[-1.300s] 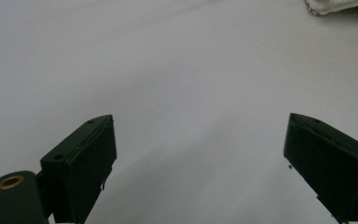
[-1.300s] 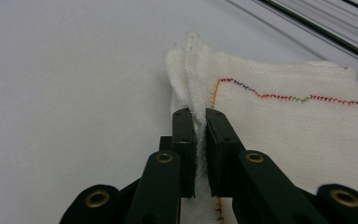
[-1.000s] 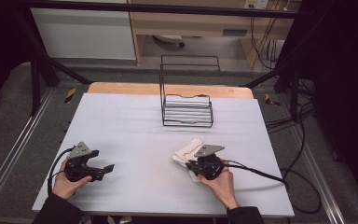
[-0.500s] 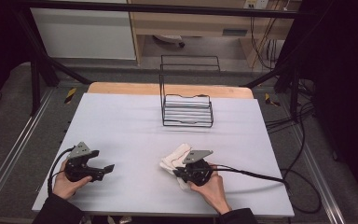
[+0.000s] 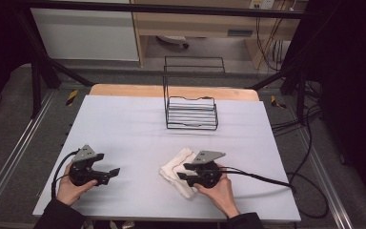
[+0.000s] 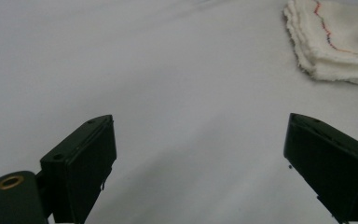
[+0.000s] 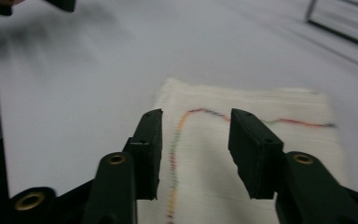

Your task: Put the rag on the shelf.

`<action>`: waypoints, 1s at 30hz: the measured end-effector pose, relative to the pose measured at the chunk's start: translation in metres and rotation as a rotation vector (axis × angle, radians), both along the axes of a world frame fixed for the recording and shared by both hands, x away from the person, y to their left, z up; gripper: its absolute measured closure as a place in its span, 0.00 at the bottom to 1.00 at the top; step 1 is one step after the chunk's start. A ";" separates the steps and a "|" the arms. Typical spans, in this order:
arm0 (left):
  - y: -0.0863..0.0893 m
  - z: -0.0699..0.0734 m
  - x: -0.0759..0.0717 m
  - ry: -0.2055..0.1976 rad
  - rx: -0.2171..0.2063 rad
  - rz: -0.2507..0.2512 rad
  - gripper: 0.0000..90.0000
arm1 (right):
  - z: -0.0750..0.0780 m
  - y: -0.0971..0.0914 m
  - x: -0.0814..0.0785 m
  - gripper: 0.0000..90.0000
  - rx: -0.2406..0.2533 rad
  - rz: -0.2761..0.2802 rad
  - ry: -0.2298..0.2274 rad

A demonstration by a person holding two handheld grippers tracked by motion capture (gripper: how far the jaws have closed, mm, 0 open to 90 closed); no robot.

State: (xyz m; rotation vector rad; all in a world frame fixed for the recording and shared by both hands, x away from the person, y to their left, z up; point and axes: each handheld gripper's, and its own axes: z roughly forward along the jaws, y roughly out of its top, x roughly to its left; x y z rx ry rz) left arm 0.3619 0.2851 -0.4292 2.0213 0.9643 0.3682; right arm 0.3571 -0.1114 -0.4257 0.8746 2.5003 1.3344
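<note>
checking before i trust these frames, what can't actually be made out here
- Folded cloth: in the high view the right tool covers its near part; in the left gripper view the top and right edges cut it off.
- Whether the right tool touches the cloth: in the right gripper view its open jaws sit over it, contact unclear, picture blurred.
- Wire rack: cut off at the right gripper view's top right corner.
- Left tool: blurred, cropped at that view's top left.

**Table layout, read from its centre**

A wire rack [image 5: 191,112] stands on the table [image 5: 124,124] toward 12 o'clock, near the far edge. A folded cloth [image 5: 177,171] lies at about 5 o'clock, near the front edge. The right gripper [image 5: 187,171] sits just over the cloth's right side. The left gripper [image 5: 108,172] rests at 7 o'clock, well apart from the cloth, which lies toward its 3 o'clock.
</note>
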 end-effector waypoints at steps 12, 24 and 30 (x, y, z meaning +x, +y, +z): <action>-0.061 0.018 0.003 0.014 0.011 -0.030 0.24 | -0.006 -0.068 0.005 0.48 -0.029 -0.256 0.043; -0.151 0.004 0.037 0.137 0.084 -0.137 0.48 | -0.022 -0.079 0.000 0.58 -0.060 -0.313 0.099; -0.164 -0.009 0.040 0.168 0.111 -0.173 0.63 | -0.026 -0.075 0.002 0.64 -0.061 -0.307 0.128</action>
